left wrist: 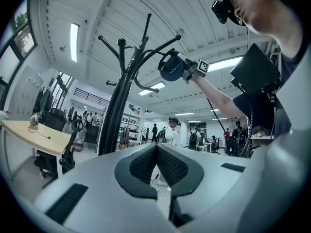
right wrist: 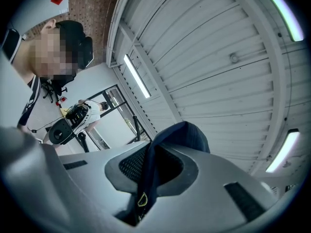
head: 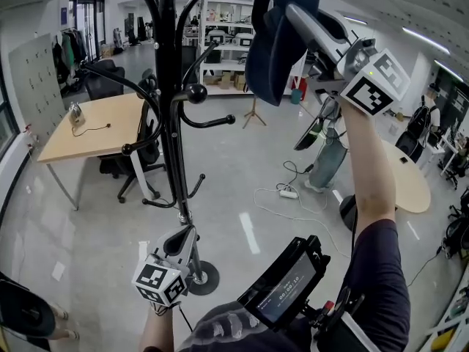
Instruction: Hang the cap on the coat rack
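The black coat rack (head: 170, 123) rises through the left-middle of the head view, with curved hooks that end in round knobs (head: 196, 92). At the top of that view, my right gripper (head: 287, 12) is raised high and shut on the dark blue cap (head: 272, 42), which hangs to the right of the rack's upper hooks. The right gripper view shows the cap's (right wrist: 187, 136) strap (right wrist: 148, 171) pinched between the pads. The left gripper view shows the cap (left wrist: 171, 68) close to a hook tip of the rack (left wrist: 119, 106). My left gripper (head: 182, 232) stays low by the pole, shut and empty.
The rack's round base (head: 204, 277) sits on the glossy floor. A wooden desk (head: 95, 127) and a black office chair (head: 139, 156) are left of the rack. A power strip with cables (head: 288, 193) and a round table (head: 410, 183) are on the right, with shelving (head: 229, 46) behind.
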A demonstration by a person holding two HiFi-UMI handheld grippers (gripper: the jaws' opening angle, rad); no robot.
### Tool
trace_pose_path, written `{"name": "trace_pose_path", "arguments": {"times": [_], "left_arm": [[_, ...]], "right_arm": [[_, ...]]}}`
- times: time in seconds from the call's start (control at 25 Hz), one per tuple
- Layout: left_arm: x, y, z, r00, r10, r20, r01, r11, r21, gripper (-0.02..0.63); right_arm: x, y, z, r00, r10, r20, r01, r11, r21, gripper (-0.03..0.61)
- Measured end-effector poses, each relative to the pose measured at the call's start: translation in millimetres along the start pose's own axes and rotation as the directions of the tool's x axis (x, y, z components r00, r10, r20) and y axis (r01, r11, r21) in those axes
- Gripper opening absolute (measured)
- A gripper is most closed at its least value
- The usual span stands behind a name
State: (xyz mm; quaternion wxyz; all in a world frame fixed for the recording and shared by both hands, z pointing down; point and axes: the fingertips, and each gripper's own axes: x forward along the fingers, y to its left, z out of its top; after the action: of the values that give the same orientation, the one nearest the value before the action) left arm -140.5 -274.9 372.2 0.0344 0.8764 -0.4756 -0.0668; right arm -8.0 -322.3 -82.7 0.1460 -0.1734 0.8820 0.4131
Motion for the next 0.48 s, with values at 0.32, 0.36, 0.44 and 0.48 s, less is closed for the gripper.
{"name": "trace_pose_path", "arguments": {"times": [0.32, 0.36, 0.44, 0.48], "left_arm": [[0, 1, -11, 1.0, 0.005, 0.006, -0.005, 1.0, -0.029, 0.006], [0, 1, -11, 1.0, 0.004, 0.006, -0.003, 0.999, -0.032, 0.006], [-1, 3, -11, 1.0, 0.001, 0.006, -0.001, 0.999, -0.034, 0.006], [-2, 5, -11, 1.0, 0.003, 0.005, -0.003, 0.999, -0.034, 0.006]], "right_arm": [[7, 19, -10, 0.998, 0.046, -0.039, -0.047, 0.998, -0.042, 0.028], [8, 21, -13, 0.998, 0.048, -0.047, -0.05, 0.998, -0.044, 0.028], [10, 22, -14, 0.998, 0.046, -0.053, -0.049, 0.998, -0.042, 0.028], [11, 22, -14, 0.998, 0.047, -0.053, -0.049, 0.998, -0.041, 0.028]]}}
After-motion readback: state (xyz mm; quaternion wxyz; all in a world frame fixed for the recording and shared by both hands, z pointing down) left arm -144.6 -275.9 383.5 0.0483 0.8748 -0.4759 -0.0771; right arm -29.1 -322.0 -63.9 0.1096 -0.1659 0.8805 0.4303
